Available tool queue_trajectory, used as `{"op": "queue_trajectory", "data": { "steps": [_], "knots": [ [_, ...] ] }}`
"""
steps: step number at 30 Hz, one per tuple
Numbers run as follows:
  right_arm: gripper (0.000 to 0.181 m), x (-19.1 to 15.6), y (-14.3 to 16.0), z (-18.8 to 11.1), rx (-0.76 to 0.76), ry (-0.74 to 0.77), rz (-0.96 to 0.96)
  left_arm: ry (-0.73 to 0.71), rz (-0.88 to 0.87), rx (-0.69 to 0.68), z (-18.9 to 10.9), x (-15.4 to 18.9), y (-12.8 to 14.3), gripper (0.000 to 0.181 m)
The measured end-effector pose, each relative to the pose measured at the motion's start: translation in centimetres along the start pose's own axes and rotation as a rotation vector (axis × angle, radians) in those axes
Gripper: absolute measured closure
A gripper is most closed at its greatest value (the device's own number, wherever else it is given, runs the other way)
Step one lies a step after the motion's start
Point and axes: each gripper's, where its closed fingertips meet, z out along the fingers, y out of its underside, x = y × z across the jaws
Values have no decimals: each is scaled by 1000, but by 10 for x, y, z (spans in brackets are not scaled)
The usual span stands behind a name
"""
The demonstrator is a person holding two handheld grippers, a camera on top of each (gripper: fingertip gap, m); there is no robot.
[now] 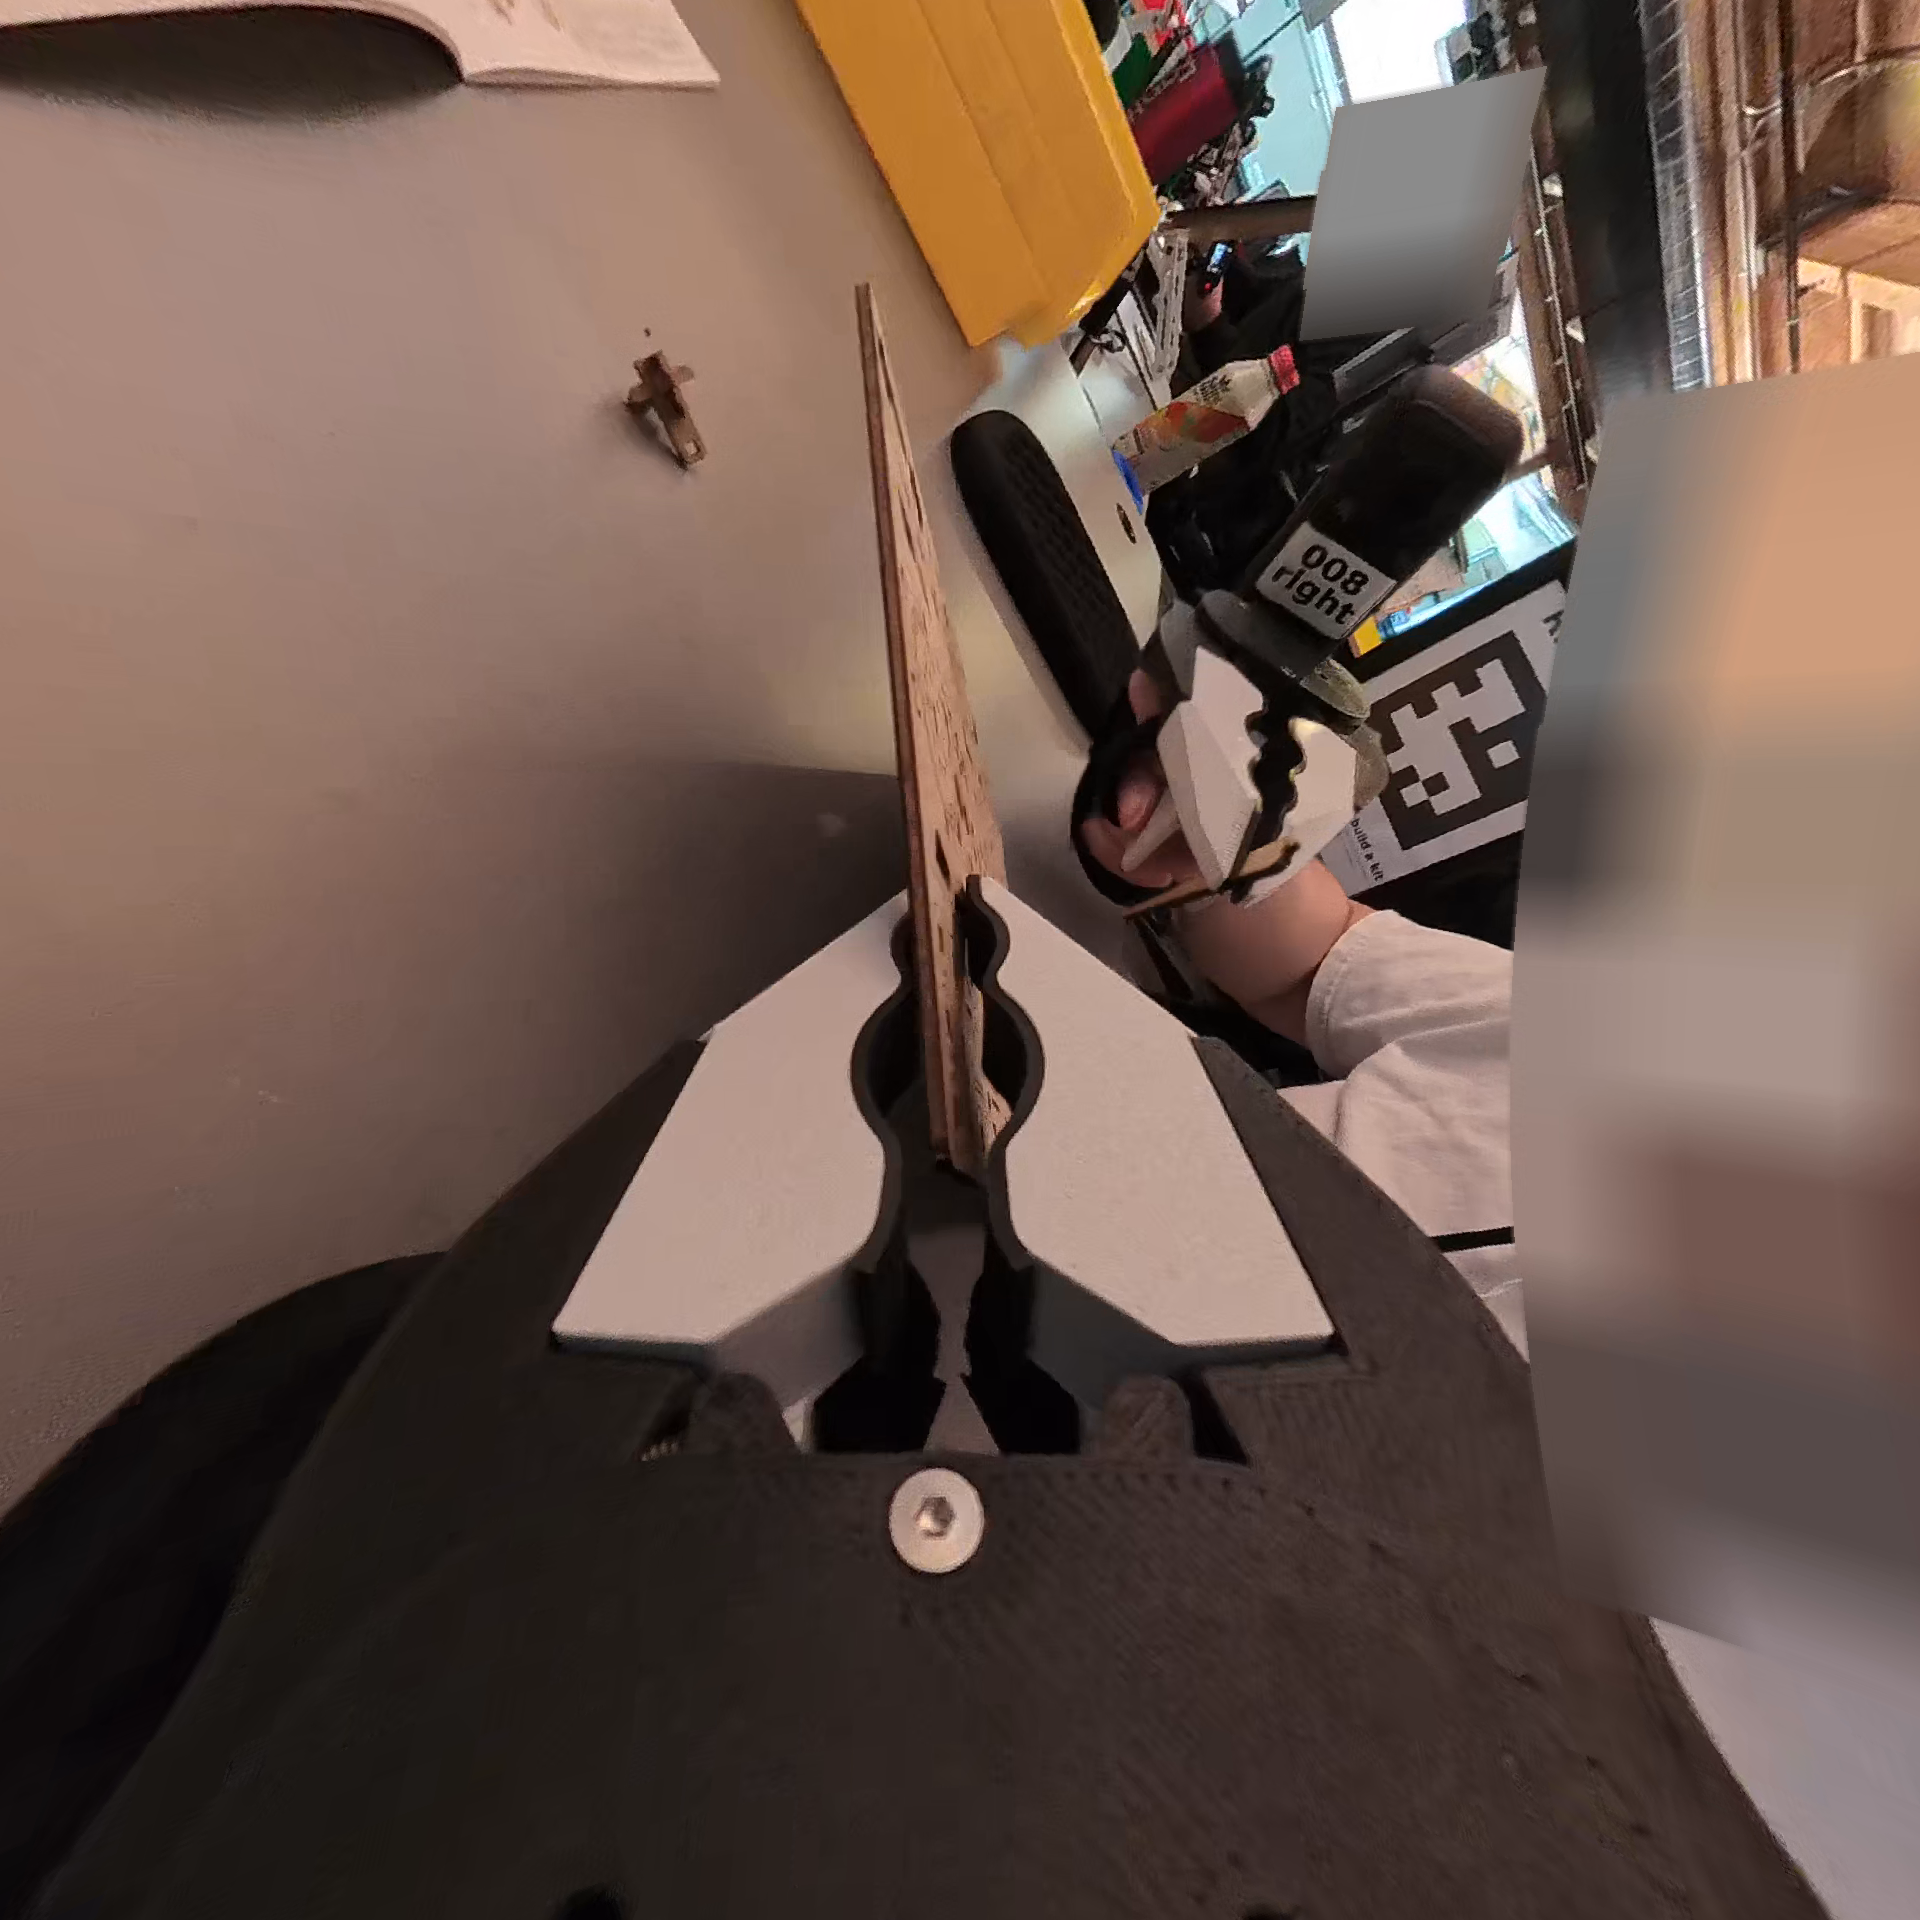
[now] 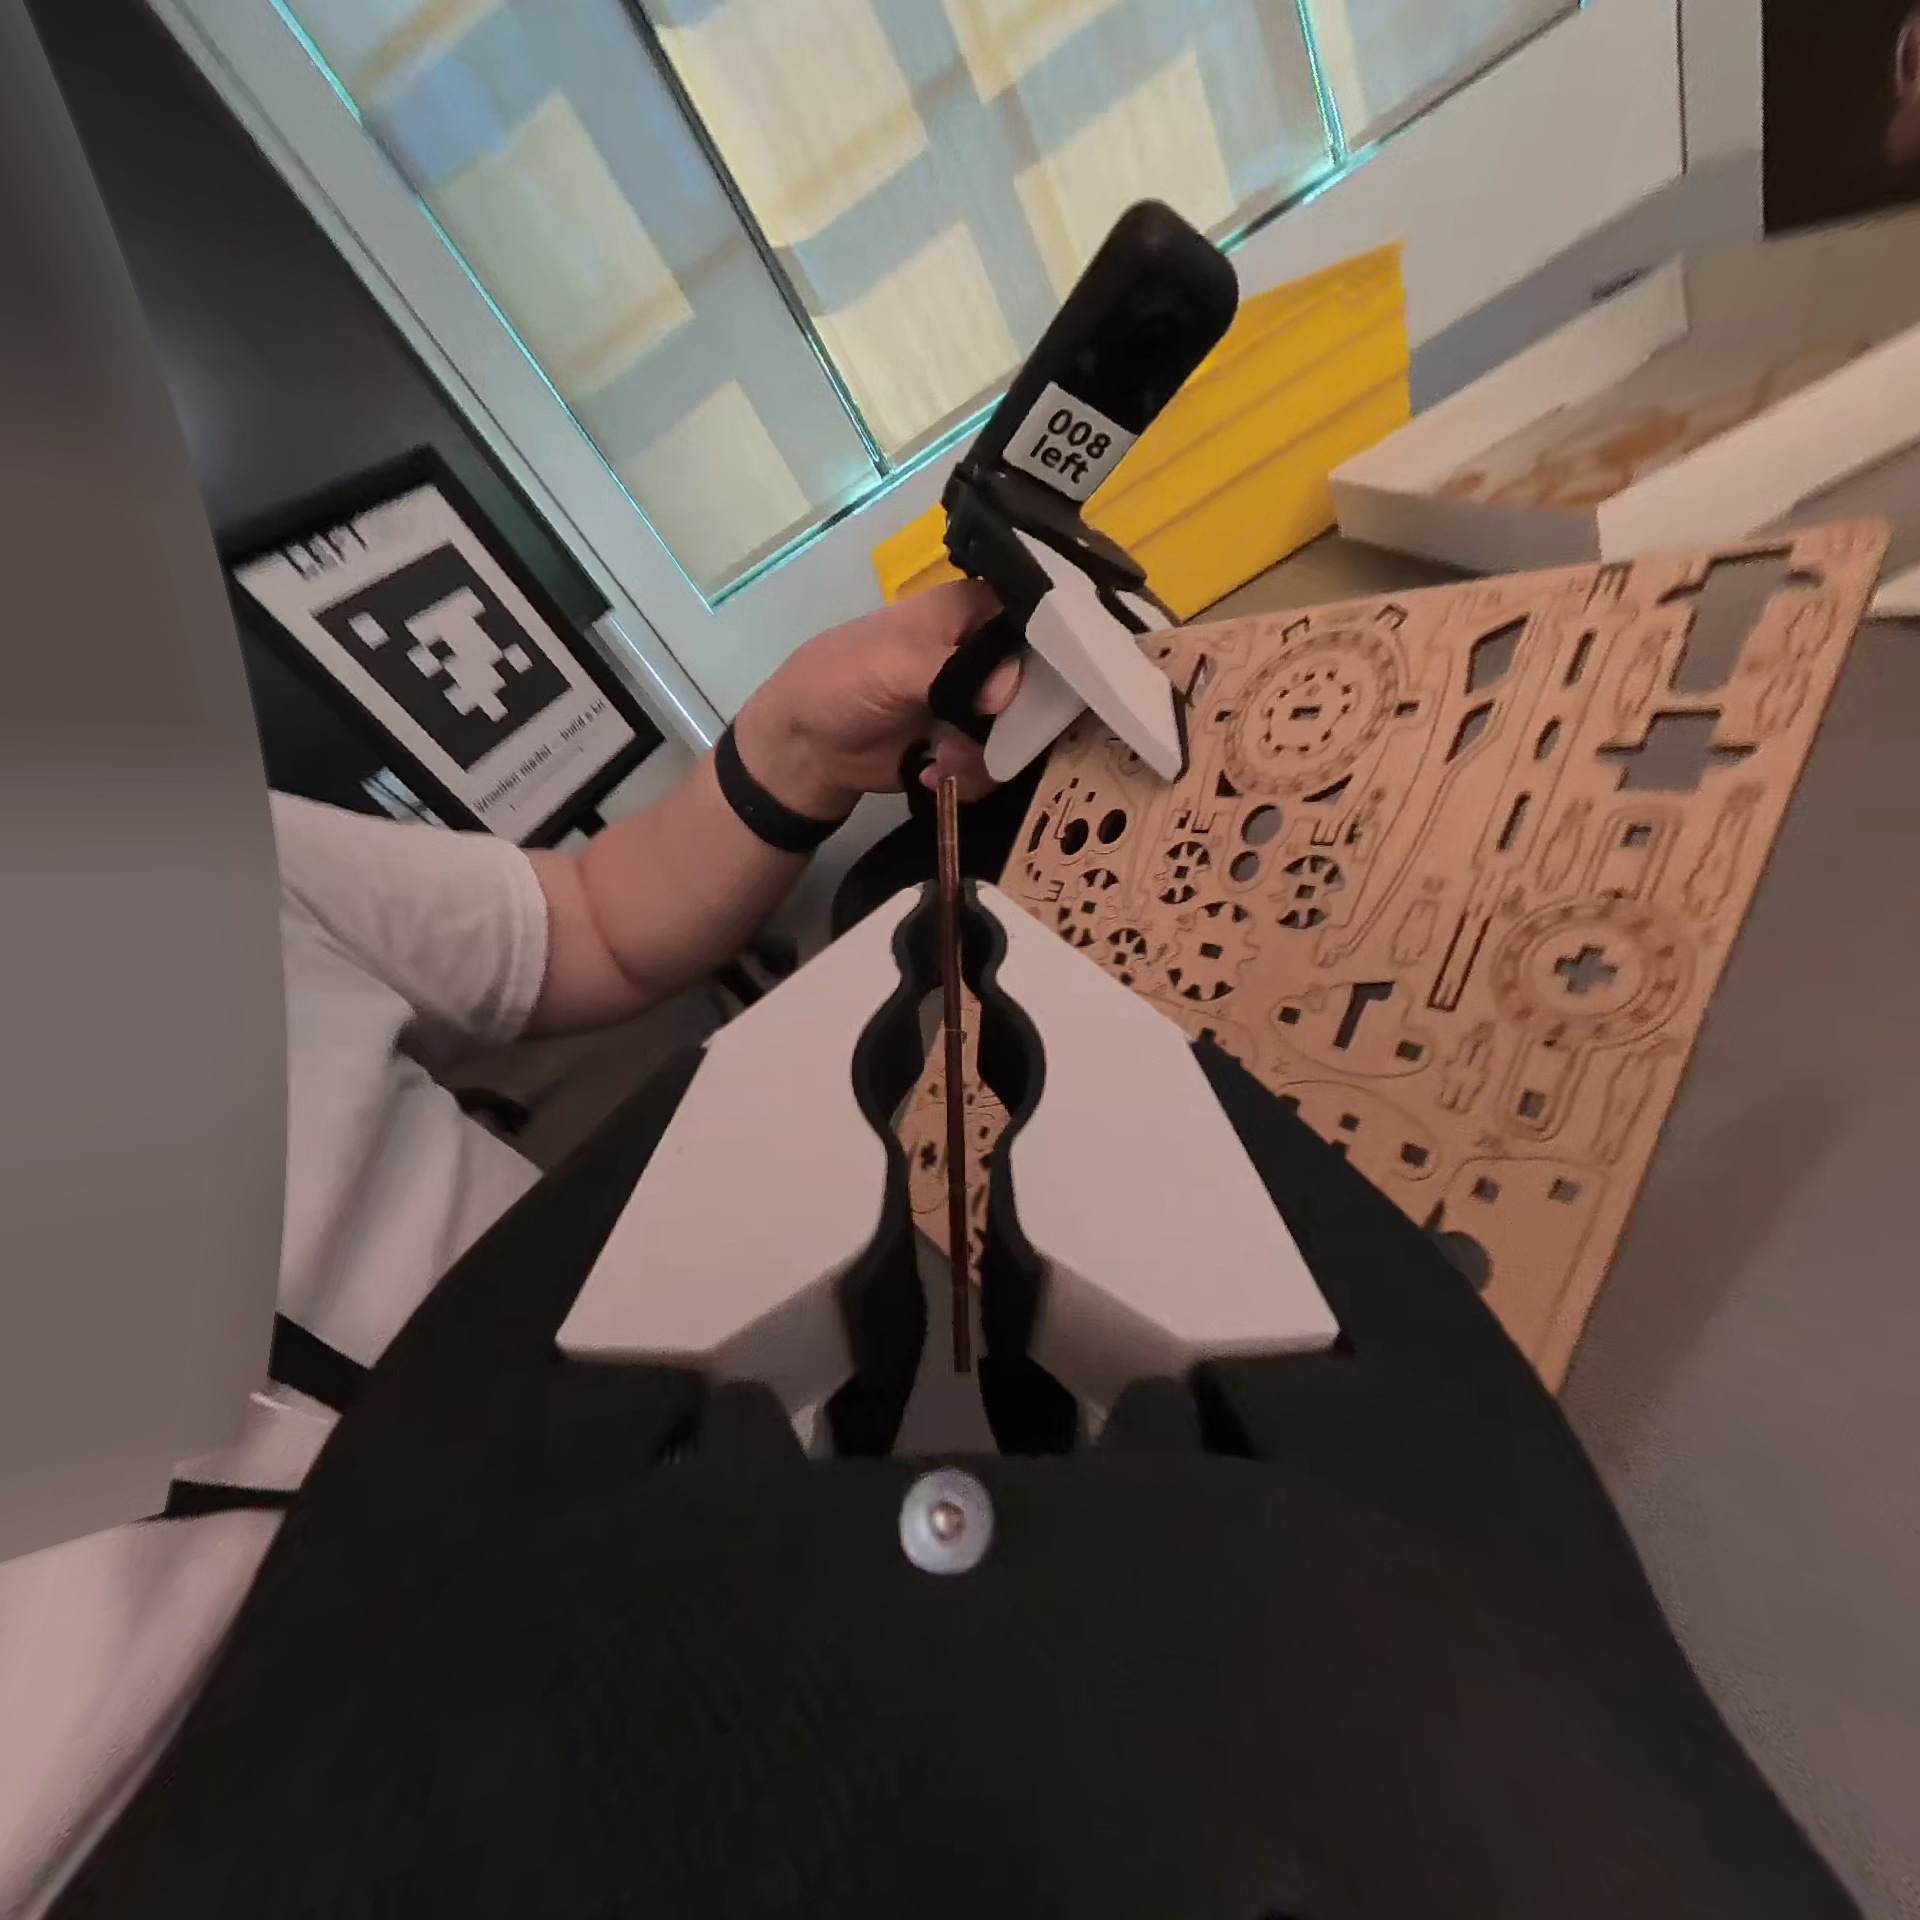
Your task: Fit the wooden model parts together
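My left gripper point(image 1: 940, 904) is shut on the edge of a large laser-cut wooden sheet point(image 1: 925, 644), which I see edge-on, standing upright off the table. In the right wrist view the same sheet point(image 2: 1455, 883) shows its cut-out gears and slots, with the left gripper point(image 2: 1174, 748) clamped at its upper left corner. My right gripper point(image 2: 948, 894) is shut on a thin flat wooden part point(image 2: 948, 831), seen edge-on and sticking out past the fingertips. In the left wrist view the right gripper point(image 1: 1262, 862) holds that part point(image 1: 1174, 896) to the right of the sheet, apart from it.
A small wooden sub-assembly point(image 1: 665, 410) lies on the grey table point(image 1: 312, 623). A yellow bin point(image 1: 997, 156) and an open booklet point(image 1: 582, 42) lie at the far edge. A black oblong object point(image 1: 1039, 561) lies behind the sheet. White boxes point(image 2: 1507, 488) stand beyond it. There is about 9 cm between the tips of the two grippers. My left tips are roughly 15 cm from the small wooden sub-assembly point(image 1: 665, 410).
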Motion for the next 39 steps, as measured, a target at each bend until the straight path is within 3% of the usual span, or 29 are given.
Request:
{"op": "queue_trajectory", "data": {
  "steps": [5, 13, 22, 31, 39],
  "knots": [
    [179, 15, -1, -1, 48, 56, 57, 42, -32, -17, 3, -2, 1, 180],
    [179, 30, 16, 13, -227, 142, -43, 120, 6, -19, 9, 11, 3, 178],
    [179, 33, 2, 39, -278, 70, 137, 276, 53, 68, 2, 33, -4, 160],
    [178, 33, 2, 49, -302, 7, 272, 203, 83, 60, 3, 23, -1, 172],
    [175, 36, 5, 51, -492, 12, 341, 167, 70, 83, 1, 17, -4, 173]
  ]
}}
